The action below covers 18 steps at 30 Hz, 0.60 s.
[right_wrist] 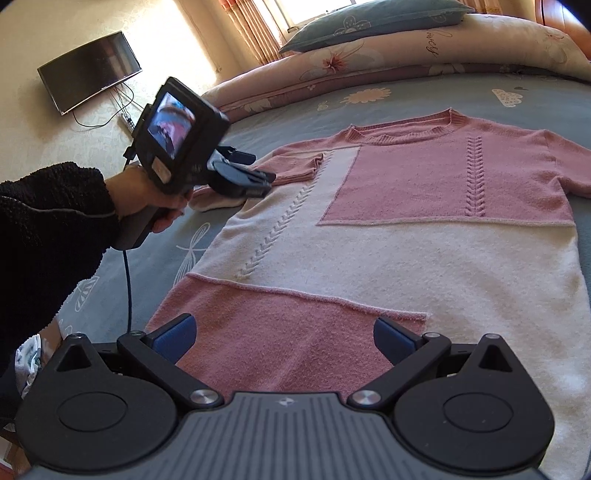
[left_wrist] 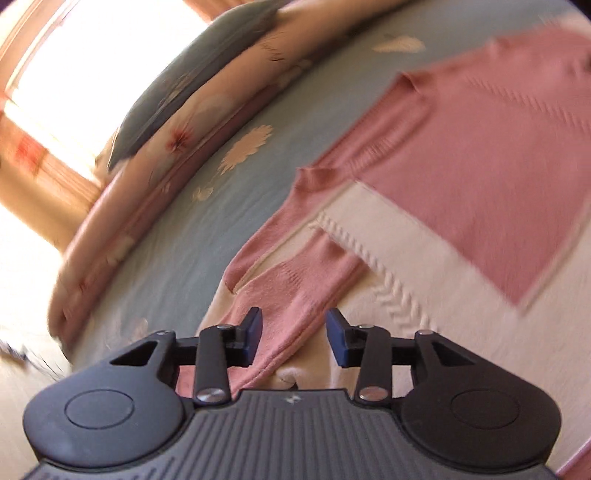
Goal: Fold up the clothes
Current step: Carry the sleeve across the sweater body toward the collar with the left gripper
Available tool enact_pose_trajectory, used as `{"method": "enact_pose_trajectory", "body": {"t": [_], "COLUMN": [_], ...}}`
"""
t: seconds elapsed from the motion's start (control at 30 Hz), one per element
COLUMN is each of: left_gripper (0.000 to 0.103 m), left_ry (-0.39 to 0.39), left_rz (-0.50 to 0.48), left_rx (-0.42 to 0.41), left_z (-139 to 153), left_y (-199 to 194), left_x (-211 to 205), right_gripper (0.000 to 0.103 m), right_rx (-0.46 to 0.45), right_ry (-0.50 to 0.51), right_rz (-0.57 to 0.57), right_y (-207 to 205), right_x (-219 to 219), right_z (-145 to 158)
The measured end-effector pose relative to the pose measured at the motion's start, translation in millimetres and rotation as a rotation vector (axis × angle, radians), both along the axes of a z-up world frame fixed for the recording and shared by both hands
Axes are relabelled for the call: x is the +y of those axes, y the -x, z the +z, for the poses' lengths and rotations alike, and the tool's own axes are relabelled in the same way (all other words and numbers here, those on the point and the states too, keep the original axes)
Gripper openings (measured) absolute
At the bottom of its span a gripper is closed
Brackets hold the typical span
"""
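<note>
From my left wrist camera, blurred by motion, my left claw (left_wrist: 294, 338) is parted, its two blue-padded fingers (left_wrist: 254, 334) straddling the folded pink sleeve (left_wrist: 295, 288) of a pink and cream knitted sweater (left_wrist: 461, 155), with nothing pinched between them. The sweater lies flat on a grey-blue bedsheet with pale flower prints (left_wrist: 207, 206). Beyond it a rolled pink floral quilt (left_wrist: 173, 147) runs along the bed, with a grey-blue pillow (left_wrist: 192, 85) on top. From my right wrist camera, my right claw (right_wrist: 284, 339) is spread wide and holds nothing, hovering above the pink hem panel (right_wrist: 280, 332) at the near end of the sweater (right_wrist: 424, 258), which is spread front-up with its neckline towards the quilt (right_wrist: 369, 55) and pillow (right_wrist: 369, 20). My left hand (right_wrist: 147, 203) holds the other black tool, its claw (right_wrist: 258, 182) at the sleeve (right_wrist: 295, 166) folded in over the sweater's side. A dark flat television (right_wrist: 88, 70) hangs on the cream wall.
</note>
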<state>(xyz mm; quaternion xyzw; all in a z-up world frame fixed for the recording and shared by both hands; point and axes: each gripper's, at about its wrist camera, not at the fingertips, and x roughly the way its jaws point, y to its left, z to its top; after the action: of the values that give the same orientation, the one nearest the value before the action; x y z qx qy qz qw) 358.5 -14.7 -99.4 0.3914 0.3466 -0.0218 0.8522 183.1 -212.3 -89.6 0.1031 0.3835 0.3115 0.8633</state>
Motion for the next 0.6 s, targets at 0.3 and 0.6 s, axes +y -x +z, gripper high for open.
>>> {"method": "enact_pose_trajectory", "body": {"t": [0.3, 0.6], "left_gripper": [0.041, 0.039], "left_ry": [-0.261, -0.364], "left_rz": [-0.111, -0.167], "left_rx": [0.039, 0.005], "left_z": [-38.7, -58.9], "left_y": [-7.7, -29.5], "left_x": [4.0, -3.1], "right_gripper": [0.103, 0.103], "right_rx": [0.021, 0.03], "right_ry": [0.015, 0.041], "right_rz": [0.008, -0.004], "right_y": [-7.6, -11.3], "right_x": [4.5, 5.5], "right_z": [-8.0, -13.7]}}
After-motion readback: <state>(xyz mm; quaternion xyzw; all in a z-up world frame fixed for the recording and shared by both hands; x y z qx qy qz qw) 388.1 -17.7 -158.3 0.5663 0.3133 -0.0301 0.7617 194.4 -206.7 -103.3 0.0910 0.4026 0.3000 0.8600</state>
